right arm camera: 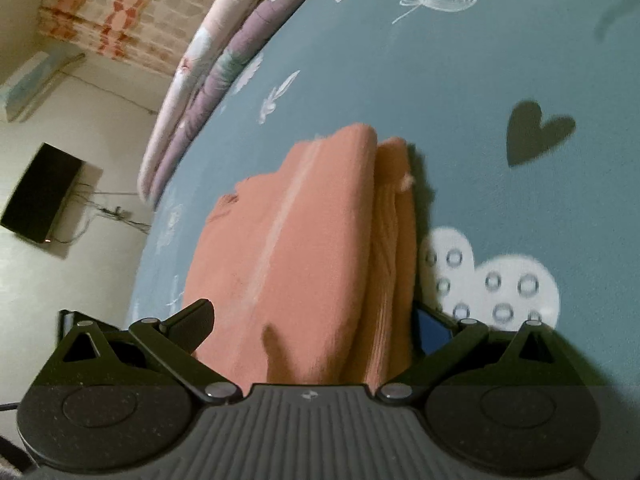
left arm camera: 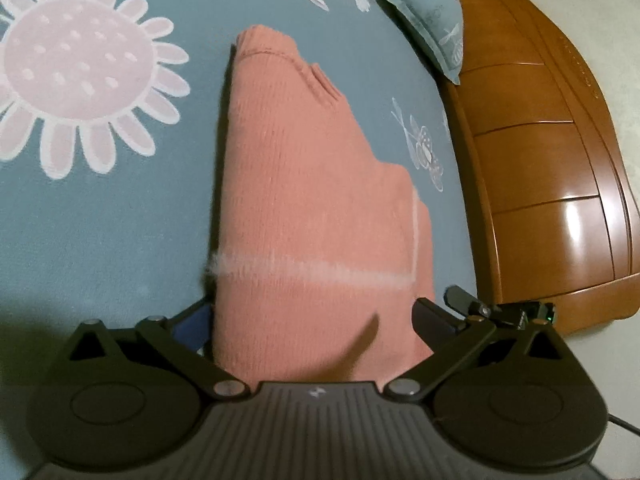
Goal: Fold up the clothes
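1. Two grippers are on one garment: the salmon-pink knitted sweater lies partly folded on the blue flower-print bedsheet, its near end bunched between both sets of fingers.
2. Left gripper: fingers spread wide either side of the knit. The fingertips are buried under fabric, so whether they pinch it cannot be told.
3. Right gripper: likewise spread, with stacked folds of the sweater filling the gap. One blue pad shows in part; the grip cannot be told.
4. The sweater's near edge is cut off by both gripper bodies. Motion blur softens the pale stripe across the knit.
5. Edges: in the left view a wooden headboard and a pillow border the bed close beside the sweater. In the right view, folded bedding lies along the far side.
6. Bare sheet surrounds the sweater on the remaining sides.
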The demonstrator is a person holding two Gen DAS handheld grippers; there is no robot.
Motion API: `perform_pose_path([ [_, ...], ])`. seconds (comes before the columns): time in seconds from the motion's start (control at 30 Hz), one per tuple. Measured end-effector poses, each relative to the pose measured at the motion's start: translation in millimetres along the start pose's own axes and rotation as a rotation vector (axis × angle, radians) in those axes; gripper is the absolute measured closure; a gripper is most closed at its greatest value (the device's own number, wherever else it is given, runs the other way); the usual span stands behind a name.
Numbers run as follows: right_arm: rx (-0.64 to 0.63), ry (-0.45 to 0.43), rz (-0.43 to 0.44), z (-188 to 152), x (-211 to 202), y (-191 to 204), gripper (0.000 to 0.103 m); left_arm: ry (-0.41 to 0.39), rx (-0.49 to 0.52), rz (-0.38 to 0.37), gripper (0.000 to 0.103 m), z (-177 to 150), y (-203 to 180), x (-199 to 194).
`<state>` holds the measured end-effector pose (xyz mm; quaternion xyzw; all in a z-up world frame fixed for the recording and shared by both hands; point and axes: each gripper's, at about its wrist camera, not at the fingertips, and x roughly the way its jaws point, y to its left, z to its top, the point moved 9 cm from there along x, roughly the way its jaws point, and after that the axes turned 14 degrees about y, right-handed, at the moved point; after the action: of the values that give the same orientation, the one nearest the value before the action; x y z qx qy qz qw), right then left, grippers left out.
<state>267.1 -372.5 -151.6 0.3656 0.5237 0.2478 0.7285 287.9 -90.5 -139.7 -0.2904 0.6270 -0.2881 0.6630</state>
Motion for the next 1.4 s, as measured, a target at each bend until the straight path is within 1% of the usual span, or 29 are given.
perform_pose_path([
  [0.07,0.006,0.004,0.015,5.2,1.3,-1.1,0.0,-0.036,0.047,0.042,0.002,14.2,-5.9,0.2],
  [0.13,0.006,0.018,0.012,11.6,4.5,-0.5,0.0,-0.032,0.079,0.073,0.002,29.5,-9.7,7.6],
  [0.2,-0.014,0.026,-0.005,16.1,8.4,2.3,0.0,-0.025,0.084,0.08,0.002,39.6,-11.7,13.5],
  [0.27,-0.032,0.029,-0.018,19.6,12.3,5.0,0.0,-0.018,0.09,0.076,0.002,39.6,-10.6,13.9],
  [0.4,-0.032,0.014,-0.008,17.9,12.5,4.1,0.0,-0.005,0.045,-0.012,0.002,26.1,-2.7,7.5],
  [0.5,-0.036,0.009,-0.009,9.5,10.1,2.8,0.0,0.055,-0.017,-0.08,0.001,10.7,4.3,7.1],
  [0.57,-0.044,0.007,-0.009,6.7,10.0,2.8,0.0,0.075,-0.023,-0.099,0.001,5.2,7.9,6.9],
  [0.67,-0.019,0.011,0.01,12.3,11.5,0.3,0.0,0.101,-0.036,-0.13,0.001,14.1,10.2,11.7],
  [0.83,0.015,0.0,0.024,24.1,17.3,-0.3,0.0,0.138,0.003,-0.133,0.001,33.6,3.6,22.5],
  [0.9,0.016,-0.007,0.016,19.5,16.1,0.9,0.0,0.151,0.008,-0.14,0.001,31.4,4.4,21.0],
  [1.0,0.025,-0.001,0.012,4.5,13.3,5.1,0.0,0.189,0.02,-0.15,0.001,16.6,5.5,20.1],
  [1.07,0.015,-0.002,0.012,-5.2,11.5,7.0,0.0,0.191,0.036,-0.159,0.001,14.3,5.8,21.6],
  [1.13,0.018,-0.014,0.011,-4.1,13.2,7.1,0.0,0.189,0.011,-0.167,0.001,20.2,5.4,25.4],
  [1.2,0.043,-0.026,0.009,1.3,15.7,9.5,0.0,0.202,0.011,-0.14,0.002,22.0,0.5,28.7],
  [1.3,0.009,-0.027,-0.016,1.6,13.9,25.1,0.0,0.213,0.018,-0.112,0.002,20.4,-6.9,29.3],
  [1.4,-0.026,-0.029,-0.04,1.9,12.1,40.7,0.0,0.196,-0.012,-0.146,0.002,18.5,-12.6,23.6],
])
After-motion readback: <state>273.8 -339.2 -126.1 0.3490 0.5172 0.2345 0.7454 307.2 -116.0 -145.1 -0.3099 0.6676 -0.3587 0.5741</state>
